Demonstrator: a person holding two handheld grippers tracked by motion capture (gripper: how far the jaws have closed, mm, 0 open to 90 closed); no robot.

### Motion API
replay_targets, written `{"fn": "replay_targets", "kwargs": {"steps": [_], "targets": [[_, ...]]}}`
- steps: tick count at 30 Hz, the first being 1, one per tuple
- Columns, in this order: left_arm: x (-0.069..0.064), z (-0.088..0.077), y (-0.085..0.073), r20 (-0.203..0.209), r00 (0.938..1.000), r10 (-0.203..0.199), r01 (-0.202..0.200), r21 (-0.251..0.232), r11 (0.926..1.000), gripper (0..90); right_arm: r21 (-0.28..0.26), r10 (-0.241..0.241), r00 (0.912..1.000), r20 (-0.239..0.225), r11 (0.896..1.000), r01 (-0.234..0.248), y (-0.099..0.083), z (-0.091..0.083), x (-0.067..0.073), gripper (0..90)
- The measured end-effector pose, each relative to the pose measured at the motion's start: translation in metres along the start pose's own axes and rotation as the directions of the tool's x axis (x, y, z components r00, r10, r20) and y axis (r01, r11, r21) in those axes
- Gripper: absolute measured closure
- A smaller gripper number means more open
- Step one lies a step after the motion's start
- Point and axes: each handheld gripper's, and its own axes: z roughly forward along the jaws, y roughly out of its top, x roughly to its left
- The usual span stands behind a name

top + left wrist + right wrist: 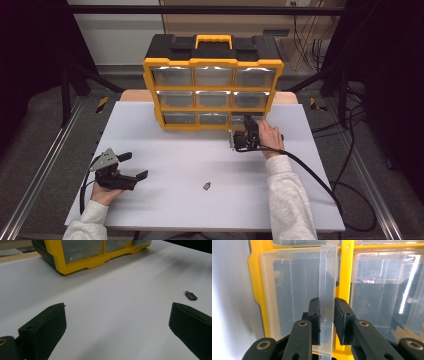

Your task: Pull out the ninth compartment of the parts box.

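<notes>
A yellow-and-black drawer cabinet (212,63) stands at the back of the white table (175,150). My right gripper (248,124) reaches its bottom-right clear drawer (239,118). In the right gripper view my right gripper (327,303) is shut on that drawer's clear handle (327,277), a pad on either side of the tab. A small dark adapter plug (206,186) lies on the table near the front. My left gripper (136,165) rests at the front left, open and holding nothing. In its own view my left gripper (117,307) points across the table, with the plug (191,296) off to the right.
The cabinet (82,262) holds three rows of clear drawers under a yellow carry handle (213,40). A black cable (320,180) trails from the right gripper over the table's right side. Dark frame rails run along both sides of the table.
</notes>
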Motion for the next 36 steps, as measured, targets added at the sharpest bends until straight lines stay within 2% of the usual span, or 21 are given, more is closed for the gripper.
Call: {"fn": "replay_targets", "kwargs": {"steps": [36], "targets": [[0.0,0.0,0.0,-0.003,1.0,0.001,-0.001,0.0,1.0,0.5,-0.022,-0.012,0.9995,-0.028,1.0,0.012,-0.001,-0.017,0.0,76.5]]}}
